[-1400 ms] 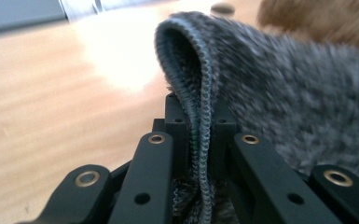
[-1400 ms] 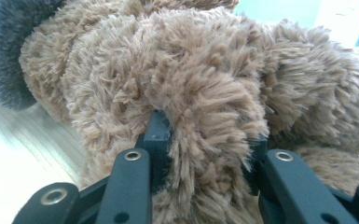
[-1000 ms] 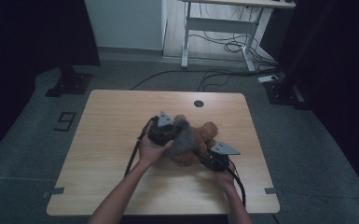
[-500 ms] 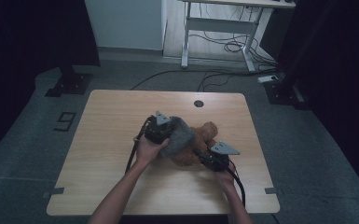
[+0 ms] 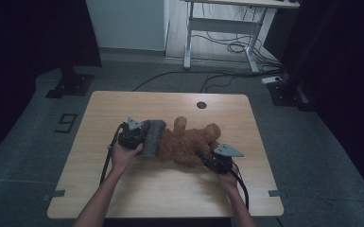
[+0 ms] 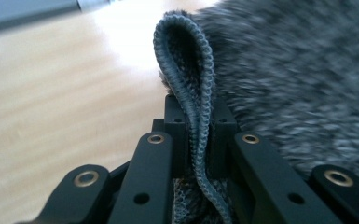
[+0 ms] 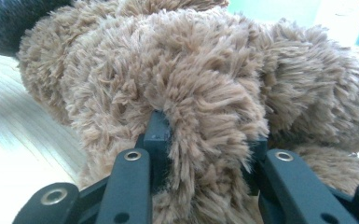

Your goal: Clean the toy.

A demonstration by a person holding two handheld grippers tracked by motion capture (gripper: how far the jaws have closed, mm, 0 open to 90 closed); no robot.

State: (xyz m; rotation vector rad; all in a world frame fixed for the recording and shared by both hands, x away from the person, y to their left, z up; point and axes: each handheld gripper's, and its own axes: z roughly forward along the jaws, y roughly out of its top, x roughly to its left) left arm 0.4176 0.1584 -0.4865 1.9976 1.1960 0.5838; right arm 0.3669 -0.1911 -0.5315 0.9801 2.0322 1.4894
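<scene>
Brown plush fills the space between the jaws of the right gripper (image 5: 207,159), which clamps a thick limb of the teddy bear (image 5: 189,144) at the near right of the wooden table (image 5: 123,189). In the right gripper view the fur (image 7: 200,102) bulges up over both black jaws, pressed between them. The person's right hand (image 5: 228,177) holds that gripper just in front of the bear, near the table's front edge.

To the left, the left gripper (image 5: 144,137) is closed on the ribbed hem of a grey knitted garment (image 5: 152,137). In the left gripper view the hem (image 6: 191,70) rises as a folded loop from between the pinching jaws, with the fuzzy grey knit spreading off to the right. The left hand (image 5: 123,156) grips the tool from the near side.

The bear lies across the middle of the table, its far end under the grey knit, which sits between the left gripper and the brown body, touching both.

Farther back, a round cable hole (image 5: 201,104) marks the table's far edge. Beyond it stand a white desk frame (image 5: 222,28) and loose cables (image 5: 227,47) on the floor.
</scene>
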